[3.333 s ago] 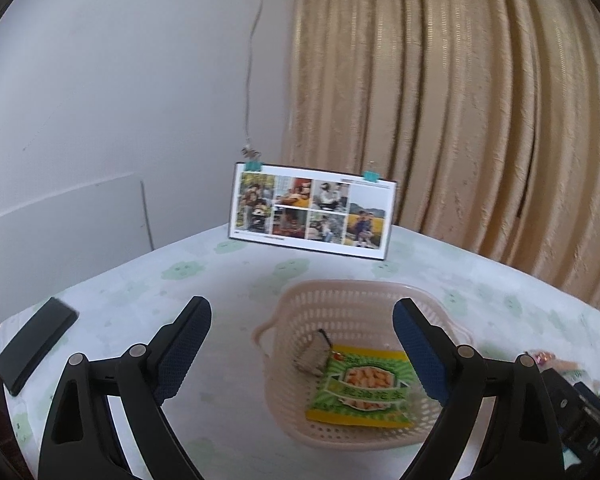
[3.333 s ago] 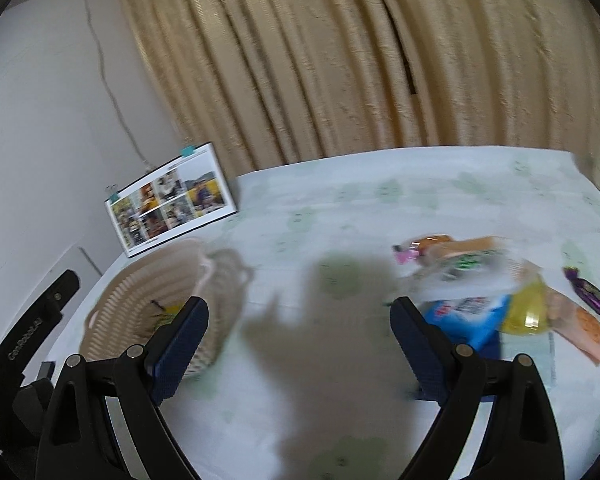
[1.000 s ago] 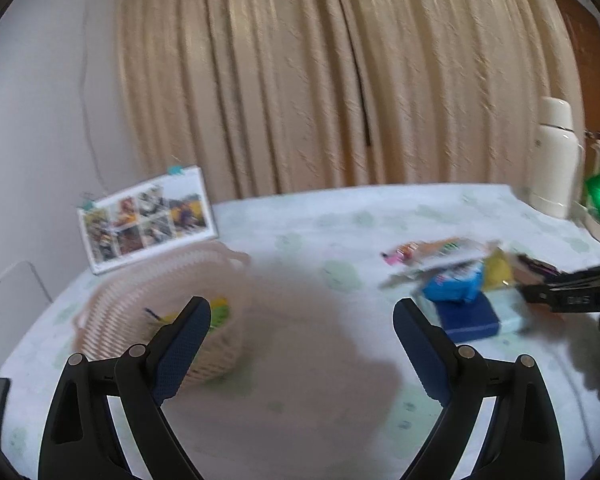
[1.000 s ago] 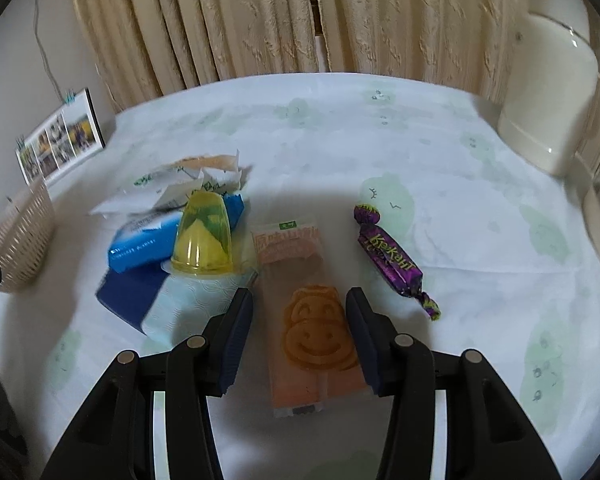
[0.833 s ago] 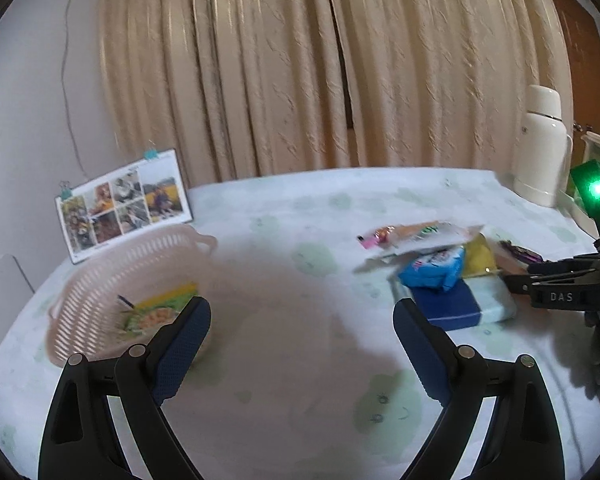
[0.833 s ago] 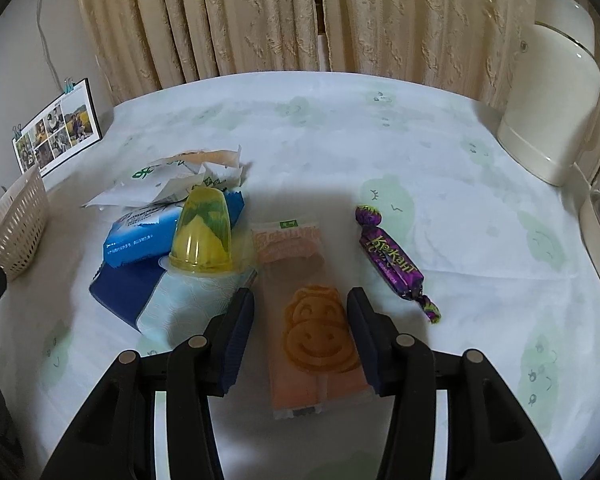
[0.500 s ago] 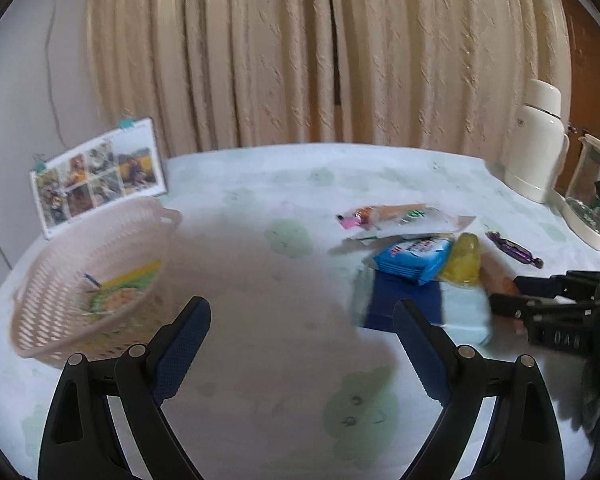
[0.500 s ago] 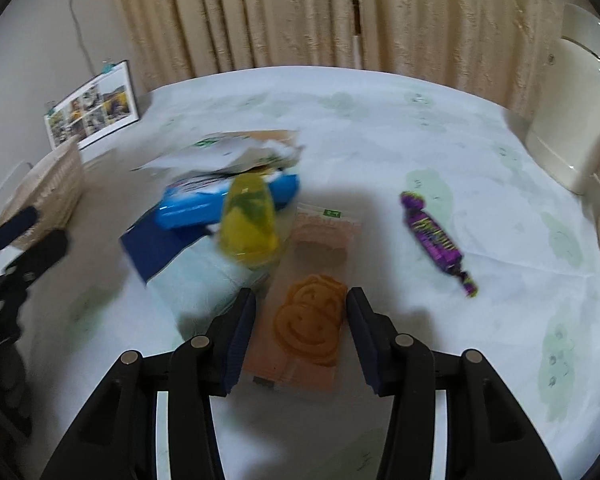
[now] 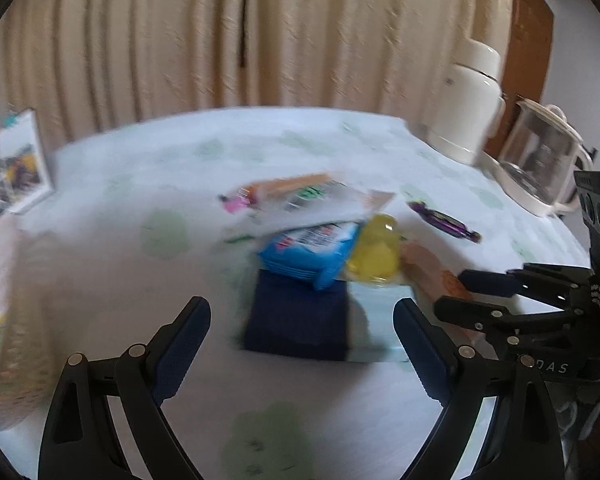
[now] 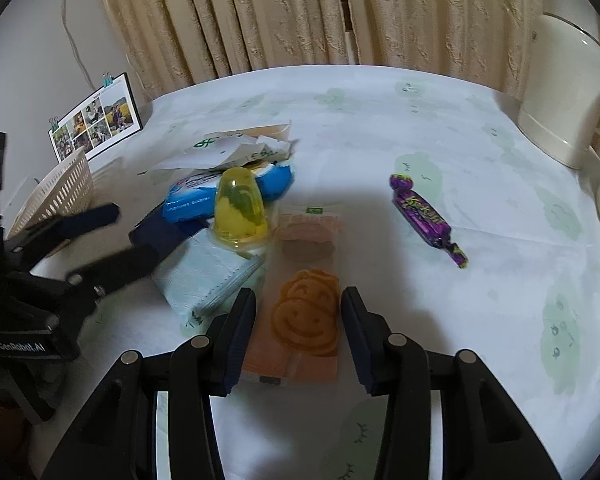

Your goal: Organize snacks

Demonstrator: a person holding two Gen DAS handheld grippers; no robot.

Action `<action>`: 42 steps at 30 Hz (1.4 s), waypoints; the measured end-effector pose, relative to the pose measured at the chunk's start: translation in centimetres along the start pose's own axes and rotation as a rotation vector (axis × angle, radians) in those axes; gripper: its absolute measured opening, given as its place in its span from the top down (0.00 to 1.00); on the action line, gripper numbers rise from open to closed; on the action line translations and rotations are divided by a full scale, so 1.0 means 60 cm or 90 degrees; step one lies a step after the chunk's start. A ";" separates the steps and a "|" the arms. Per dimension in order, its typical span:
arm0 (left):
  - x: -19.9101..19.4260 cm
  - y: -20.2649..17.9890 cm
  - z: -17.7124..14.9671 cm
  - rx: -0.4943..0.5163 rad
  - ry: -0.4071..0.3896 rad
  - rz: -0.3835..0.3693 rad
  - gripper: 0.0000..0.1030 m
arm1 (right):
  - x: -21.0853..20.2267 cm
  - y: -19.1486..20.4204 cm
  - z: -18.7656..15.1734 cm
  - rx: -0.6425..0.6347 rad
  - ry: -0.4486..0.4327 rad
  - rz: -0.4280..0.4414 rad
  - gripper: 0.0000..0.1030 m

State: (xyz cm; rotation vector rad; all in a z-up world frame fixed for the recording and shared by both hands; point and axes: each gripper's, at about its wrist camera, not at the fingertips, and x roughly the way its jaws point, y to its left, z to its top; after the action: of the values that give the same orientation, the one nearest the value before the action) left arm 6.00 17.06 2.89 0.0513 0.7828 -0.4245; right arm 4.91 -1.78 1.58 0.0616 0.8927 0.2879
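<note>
Tablecloth (image 10: pixel 380 120), right gripper (image 10: pixel 298 320) straddling smiley-biscuit packet (image 10: pixel 304 320), basket (image 10: pixel 56 196) sharp only here

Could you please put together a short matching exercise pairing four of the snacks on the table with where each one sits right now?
Things:
1. orange smiley-face snack packet
2. yellow jelly cup
3. purple wrapped candy
4. blue snack packet

Places:
A. alone on the tablecloth, to the right of the pile
B. standing dome-up on the light blue tissue pack
C. between the jaws of the right gripper
D. behind the yellow jelly cup, under the white wrappers

Pairs: 1-C, 2-B, 3-A, 4-D
</note>
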 end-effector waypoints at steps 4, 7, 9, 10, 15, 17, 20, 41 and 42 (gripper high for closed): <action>0.015 -0.009 0.004 -0.006 0.024 -0.059 0.10 | -0.004 -0.012 -0.001 0.012 -0.001 0.005 0.60; 0.021 -0.017 0.007 0.006 0.027 -0.061 0.08 | -0.005 -0.015 -0.002 0.016 -0.001 0.007 0.60; 0.024 -0.021 0.008 0.015 0.031 -0.058 0.08 | -0.005 -0.014 -0.002 0.016 -0.001 0.007 0.60; 0.025 -0.025 0.008 0.024 0.033 -0.054 0.08 | -0.005 -0.014 -0.002 0.016 -0.001 0.007 0.60; 0.037 -0.045 0.008 0.090 0.051 -0.026 0.08 | -0.006 -0.016 -0.002 0.019 -0.001 0.009 0.60; 0.043 -0.055 0.006 0.117 0.058 -0.016 0.06 | -0.006 -0.016 -0.003 0.020 -0.001 0.009 0.60; 0.051 -0.067 0.004 0.147 0.069 -0.002 0.03 | -0.006 -0.017 -0.003 0.020 -0.002 0.009 0.61; 0.071 -0.068 0.012 0.166 0.077 0.064 0.00 | -0.007 -0.017 -0.004 0.020 -0.002 0.010 0.61; 0.073 -0.069 0.012 0.167 0.082 0.070 0.00 | -0.007 -0.017 -0.004 0.020 -0.002 0.010 0.61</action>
State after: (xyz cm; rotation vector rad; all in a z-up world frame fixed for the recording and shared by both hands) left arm 7.66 11.59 0.82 0.3682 0.8426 -0.4201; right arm 4.69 -2.89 1.57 0.0984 0.8941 0.2875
